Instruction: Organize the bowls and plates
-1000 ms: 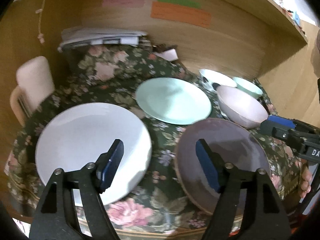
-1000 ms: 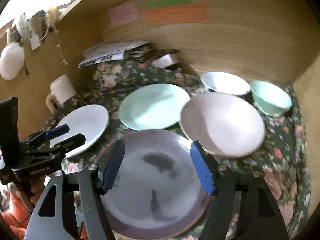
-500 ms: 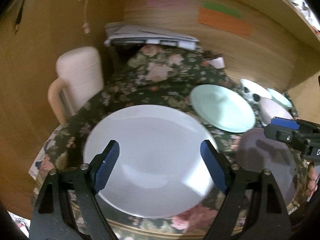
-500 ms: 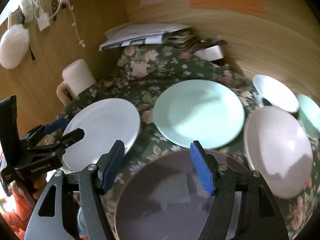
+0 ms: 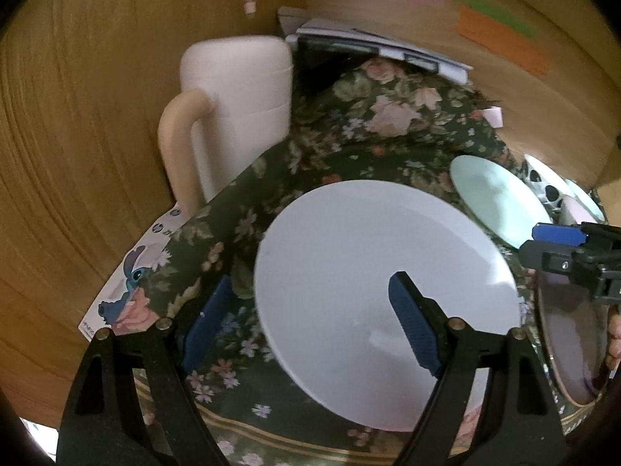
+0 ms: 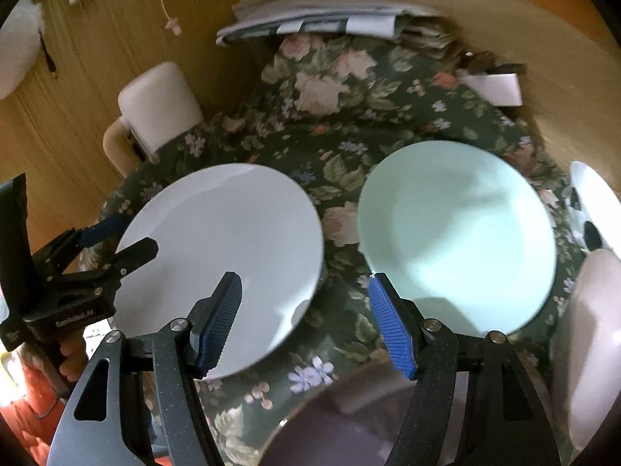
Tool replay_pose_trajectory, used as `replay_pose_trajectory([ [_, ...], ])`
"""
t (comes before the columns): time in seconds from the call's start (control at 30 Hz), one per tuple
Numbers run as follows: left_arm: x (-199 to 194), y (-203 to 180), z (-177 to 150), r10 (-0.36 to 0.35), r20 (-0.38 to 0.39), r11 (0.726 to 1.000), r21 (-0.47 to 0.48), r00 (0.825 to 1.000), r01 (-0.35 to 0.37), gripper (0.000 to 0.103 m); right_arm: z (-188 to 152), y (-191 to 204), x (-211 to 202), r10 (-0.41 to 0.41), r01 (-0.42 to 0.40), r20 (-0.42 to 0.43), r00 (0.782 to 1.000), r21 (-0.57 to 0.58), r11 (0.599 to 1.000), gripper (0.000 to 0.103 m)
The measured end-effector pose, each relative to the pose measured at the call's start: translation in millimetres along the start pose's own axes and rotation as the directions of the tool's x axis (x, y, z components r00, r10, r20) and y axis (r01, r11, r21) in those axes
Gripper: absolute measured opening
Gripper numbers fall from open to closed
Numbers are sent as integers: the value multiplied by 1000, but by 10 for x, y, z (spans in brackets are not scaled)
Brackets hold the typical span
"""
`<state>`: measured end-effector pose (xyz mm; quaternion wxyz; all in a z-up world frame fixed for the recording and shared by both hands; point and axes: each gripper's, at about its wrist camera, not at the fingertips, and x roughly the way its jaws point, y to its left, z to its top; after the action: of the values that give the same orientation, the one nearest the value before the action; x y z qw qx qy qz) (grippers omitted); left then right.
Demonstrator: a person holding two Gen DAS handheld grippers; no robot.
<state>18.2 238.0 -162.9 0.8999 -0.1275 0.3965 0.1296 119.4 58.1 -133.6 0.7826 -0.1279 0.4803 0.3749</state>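
A white plate (image 5: pixel 384 272) lies on the floral cloth (image 5: pixel 349 147); it also shows in the right wrist view (image 6: pixel 229 244). My left gripper (image 5: pixel 310 326) is open and straddles the plate's left rim, one finger over the plate, one over the cloth. A mint plate (image 6: pixel 458 237) lies to the right. My right gripper (image 6: pixel 306 326) is open above the cloth between the two plates, with a dark mauve plate (image 6: pixel 349 427) just below it. A pink bowl (image 6: pixel 590 341) and a white bowl (image 6: pixel 594 202) sit at the far right.
A cream mug (image 5: pixel 233 116) stands at the left by the wooden wall (image 5: pixel 77 116). A pile of papers (image 6: pixel 322 15) lies at the back. The cloth's front edge (image 5: pixel 310 442) is close below my left gripper. A sticker sheet (image 5: pixel 128 283) pokes out from under the cloth.
Both grippers have swung left. My left gripper has gone from above the plate's middle to its left rim and come closer. The right gripper has left the mauve plate and now faces the white and mint plates.
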Motion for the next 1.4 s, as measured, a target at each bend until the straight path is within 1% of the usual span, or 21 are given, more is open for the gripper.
replay_pose_trajectory([
  [0.13,61,55,-5,-3,-14,1000,2,1000,3,83,35,-22,139,26,-25,-41,999,29,999,65],
  [0.2,73,60,-5,-6,-18,1000,6,1000,6,76,45,-40,196,37,-35,-54,998,50,998,60],
  [0.23,80,65,-5,-10,-22,1000,5,1000,10,74,51,-48,228,41,-37,-64,997,56,998,57],
  [0.27,90,73,-6,-16,-27,1000,2,1000,17,71,57,-54,260,45,-41,-73,996,62,997,52],
  [0.37,128,102,-11,-36,-44,999,-11,998,35,62,58,-73,345,64,-55,-101,993,83,995,45],
  [0.4,142,116,-15,-47,-50,999,-18,998,46,59,54,-74,366,72,-63,-105,992,88,994,40],
  [0.47,177,141,-21,-67,-68,997,-35,995,65,52,50,-62,379,79,-70,-104,991,88,994,37],
  [0.63,183,166,-26,-115,-79,992,-66,990,110,45,39,-11,435,83,-75,-107,991,77,994,35],
  [0.67,181,162,-28,-124,-80,991,-66,989,119,44,36,-2,434,83,-75,-107,991,73,994,35],
  [0.87,172,151,-34,-123,-69,991,-55,990,120,44,33,31,425,59,-53,-100,993,53,997,34],
  [1.1,118,125,-27,-102,-43,994,-30,994,101,44,64,77,428,46,-42,-94,995,39,998,34],
  [1.17,95,117,-20,-93,-32,995,-26,995,92,44,62,76,380,45,-43,-84,995,36,998,34],
  [1.4,7,51,54,-104,-4,994,-17,995,104,44,31,24,173,30,-29,-29,999,41,999,34],
])
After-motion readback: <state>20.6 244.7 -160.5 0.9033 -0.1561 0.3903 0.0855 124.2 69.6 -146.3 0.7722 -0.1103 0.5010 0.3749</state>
